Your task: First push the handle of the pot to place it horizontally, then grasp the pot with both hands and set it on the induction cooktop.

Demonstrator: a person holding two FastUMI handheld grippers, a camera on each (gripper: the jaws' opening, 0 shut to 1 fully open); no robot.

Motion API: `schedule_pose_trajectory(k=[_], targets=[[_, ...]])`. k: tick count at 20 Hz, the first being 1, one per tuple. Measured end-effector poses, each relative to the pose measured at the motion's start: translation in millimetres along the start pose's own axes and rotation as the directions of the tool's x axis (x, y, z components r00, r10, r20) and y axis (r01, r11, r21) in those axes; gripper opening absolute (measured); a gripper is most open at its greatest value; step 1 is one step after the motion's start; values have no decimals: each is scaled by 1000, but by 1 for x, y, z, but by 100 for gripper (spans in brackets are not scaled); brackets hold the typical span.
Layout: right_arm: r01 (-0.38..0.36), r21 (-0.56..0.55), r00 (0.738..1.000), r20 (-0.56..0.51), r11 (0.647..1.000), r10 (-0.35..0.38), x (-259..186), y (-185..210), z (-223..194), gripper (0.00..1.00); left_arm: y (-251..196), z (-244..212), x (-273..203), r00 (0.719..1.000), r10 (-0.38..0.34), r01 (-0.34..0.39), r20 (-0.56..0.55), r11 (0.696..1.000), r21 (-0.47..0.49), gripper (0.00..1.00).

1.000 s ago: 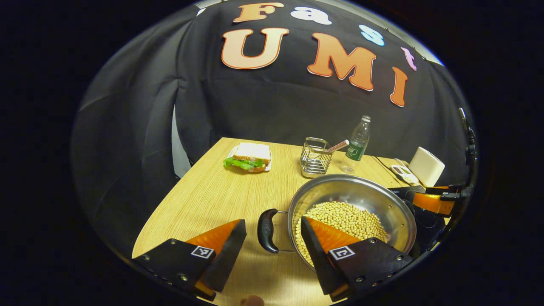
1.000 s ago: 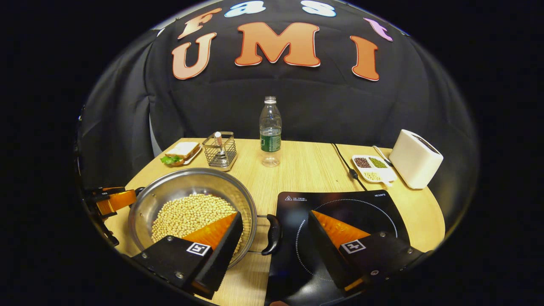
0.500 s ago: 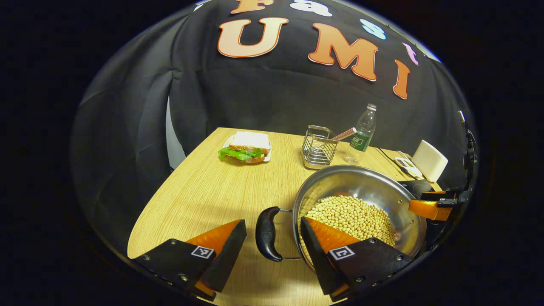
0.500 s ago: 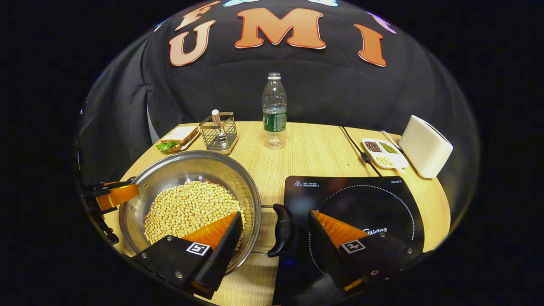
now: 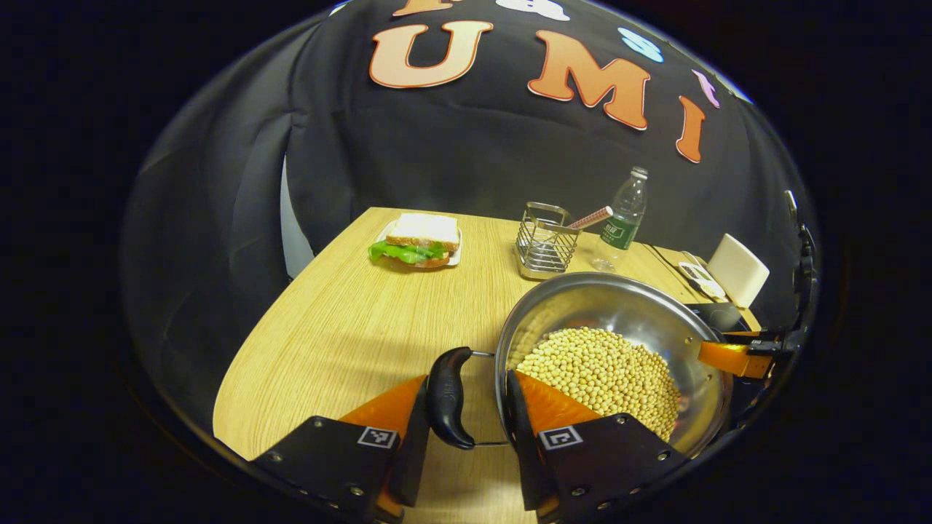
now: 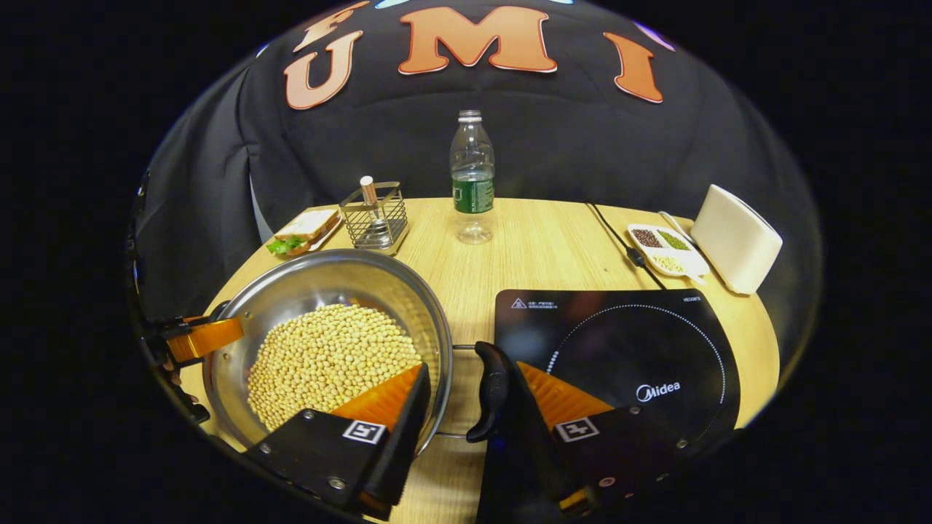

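Observation:
A steel pot (image 5: 604,306) (image 6: 328,280) of yellow beans (image 6: 328,349) sits on the wooden table, left of the black induction cooktop (image 6: 626,342). In the left gripper view, my left gripper (image 5: 466,375) has closed around the pot's black left handle (image 5: 448,397). One finger lies against the handle's outer side and the other sits inside the rim. In the right gripper view, my right gripper (image 6: 472,366) holds the right handle (image 6: 491,389) the same way. Each gripper also shows at the pot's far side in the other one's view.
Behind the pot stand a sandwich on a plate (image 6: 306,229), a wire rack (image 6: 375,215) and a plastic bottle (image 6: 472,175). A power cable (image 6: 619,244), a divided dish of beans (image 6: 666,247) and a white box (image 6: 735,236) lie behind the cooktop.
Both grippers moved forward a little and narrowed from wide open until their fingers meet the pot's handles and rim. The pot stays at the same spot.

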State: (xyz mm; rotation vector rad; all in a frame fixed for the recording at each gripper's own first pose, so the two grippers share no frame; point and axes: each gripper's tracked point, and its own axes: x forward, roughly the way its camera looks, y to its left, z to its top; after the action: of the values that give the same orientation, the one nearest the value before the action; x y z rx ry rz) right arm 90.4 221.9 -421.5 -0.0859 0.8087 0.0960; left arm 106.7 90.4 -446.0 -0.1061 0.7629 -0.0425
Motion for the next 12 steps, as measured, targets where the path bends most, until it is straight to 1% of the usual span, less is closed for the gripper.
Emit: schedule_pose_trajectory(k=[1, 2, 3, 4, 5, 8, 10, 11, 12], targets=[[-4, 1, 1000, 5, 1000, 4, -1, 1, 1, 65, 0, -2, -2, 1000, 10, -10, -10, 1000, -3, 54], [-11, 14, 1000, 16, 1000, 11, 0, 0, 2, 63, -1, -3, -4, 1000, 21, -21, -10, 1000, -16, 53], [-19, 63, 1000, 25, 998, 18, -1, 0, 3, 57, -1, -3, -4, 1000, 27, -28, -16, 999, -19, 50], [-29, 72, 999, 26, 997, 28, 2, 3, 3, 54, -3, -5, -6, 999, 33, -33, -21, 999, -21, 50], [-32, 63, 999, 24, 998, 31, 0, 1, 2, 48, -4, -7, -9, 999, 37, -37, -27, 999, -21, 49], [-38, 60, 999, 25, 997, 37, -12, -1, 1, 48, -7, -5, -17, 999, 47, -47, -21, 998, -30, 49], [-44, 64, 998, 47, 997, 41, -23, -3, 7, 48, -10, -2, -35, 999, 48, -48, -1, 998, -39, 51], [-47, 68, 997, 56, 997, 44, -28, -5, 11, 48, -11, 2, -43, 999, 53, -53, 10, 998, -37, 49], [-51, 70, 997, 62, 996, 47, -33, -7, 14, 47, -14, 7, -49, 998, 57, -56, 23, 998, -32, 51]])
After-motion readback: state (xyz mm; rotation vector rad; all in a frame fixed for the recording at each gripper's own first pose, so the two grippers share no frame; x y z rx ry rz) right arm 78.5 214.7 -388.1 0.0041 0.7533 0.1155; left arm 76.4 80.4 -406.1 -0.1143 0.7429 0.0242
